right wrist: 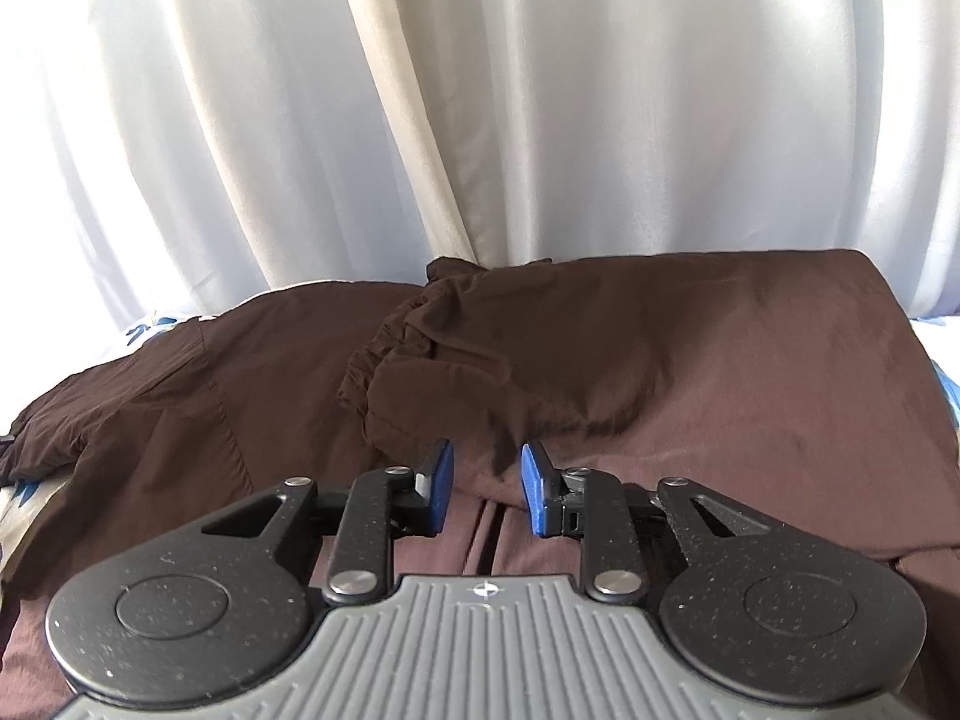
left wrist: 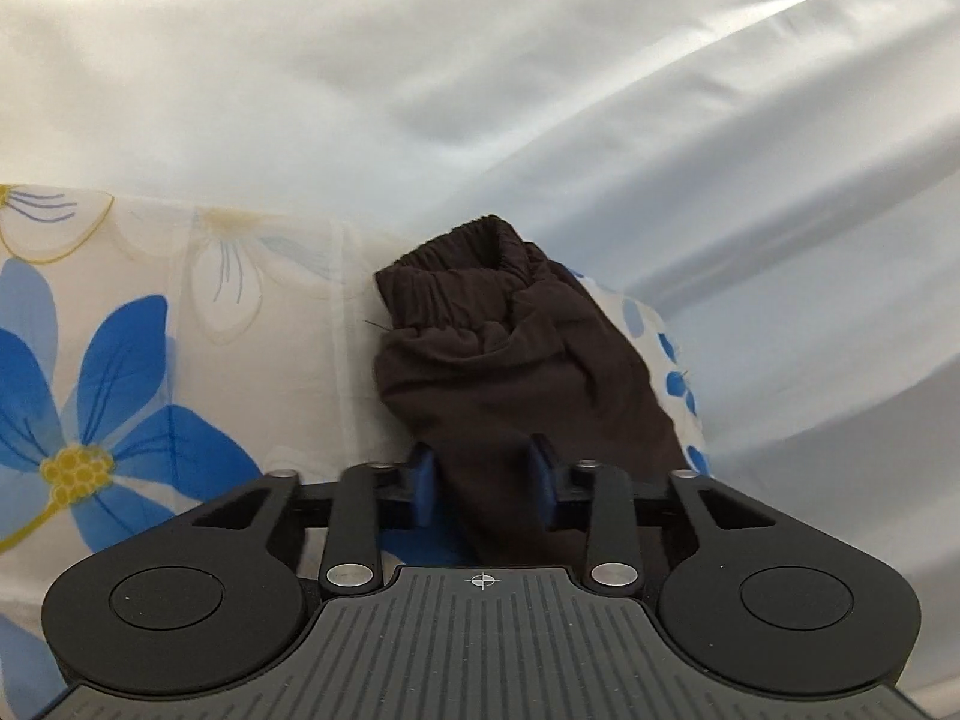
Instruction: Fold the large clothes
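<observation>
Brown trousers (left wrist: pixel 504 360) on floral sheet (left wrist: pixel 120 360); left gripper (left wrist: pixel 483 474) clamps their fabric; right gripper (right wrist: pixel 486 480) narrowly parted, holding nothing.

White curtain (right wrist: pixel 480 108) hangs behind a flower-printed bedsheet (left wrist: pixel 120 360), bright with backlight.

The garment (right wrist: pixel 600 372) lies on the bedsheet (left wrist: pixel 150 360), with the curtain (right wrist: pixel 480 90) behind.

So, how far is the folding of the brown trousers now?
Done: the brown trousers already lie doubled over, waistband on top, on the floral sheet. In hand: the left tool is shut on a fold of the fabric; the right tool is open above the cloth. Left: further folds and smoothing, probably.
</observation>
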Demonstrator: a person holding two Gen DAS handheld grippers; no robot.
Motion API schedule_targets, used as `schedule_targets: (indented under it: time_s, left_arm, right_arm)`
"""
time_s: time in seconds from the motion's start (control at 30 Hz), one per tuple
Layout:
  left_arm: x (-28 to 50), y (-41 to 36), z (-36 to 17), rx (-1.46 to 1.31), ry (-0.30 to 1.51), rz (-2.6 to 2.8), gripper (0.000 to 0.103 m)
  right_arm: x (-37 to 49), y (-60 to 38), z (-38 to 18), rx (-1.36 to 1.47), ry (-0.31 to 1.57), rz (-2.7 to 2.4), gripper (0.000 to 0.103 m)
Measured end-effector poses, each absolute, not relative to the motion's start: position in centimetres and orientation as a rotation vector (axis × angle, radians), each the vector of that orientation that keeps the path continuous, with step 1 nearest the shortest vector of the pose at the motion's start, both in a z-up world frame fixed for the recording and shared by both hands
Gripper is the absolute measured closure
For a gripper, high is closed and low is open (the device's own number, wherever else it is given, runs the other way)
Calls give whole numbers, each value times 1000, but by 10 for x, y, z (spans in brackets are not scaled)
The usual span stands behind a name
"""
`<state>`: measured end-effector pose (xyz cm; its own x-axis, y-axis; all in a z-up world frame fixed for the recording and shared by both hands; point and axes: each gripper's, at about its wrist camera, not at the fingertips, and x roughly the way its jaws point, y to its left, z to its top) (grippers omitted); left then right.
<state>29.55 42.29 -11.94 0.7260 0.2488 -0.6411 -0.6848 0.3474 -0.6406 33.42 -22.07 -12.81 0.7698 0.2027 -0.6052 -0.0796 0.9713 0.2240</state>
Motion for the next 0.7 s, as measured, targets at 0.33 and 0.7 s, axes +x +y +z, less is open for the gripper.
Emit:
schedule_targets:
  time_s: [0.33,0.7]
  left_arm:
    - [294,337,-10,-643,260,359,96]
    - [340,58,14,-289,447,-419,39]
  right_arm:
    - [304,-246,-113,237,631,108,79]
    - [294,-266,-98,396,589,163,78]
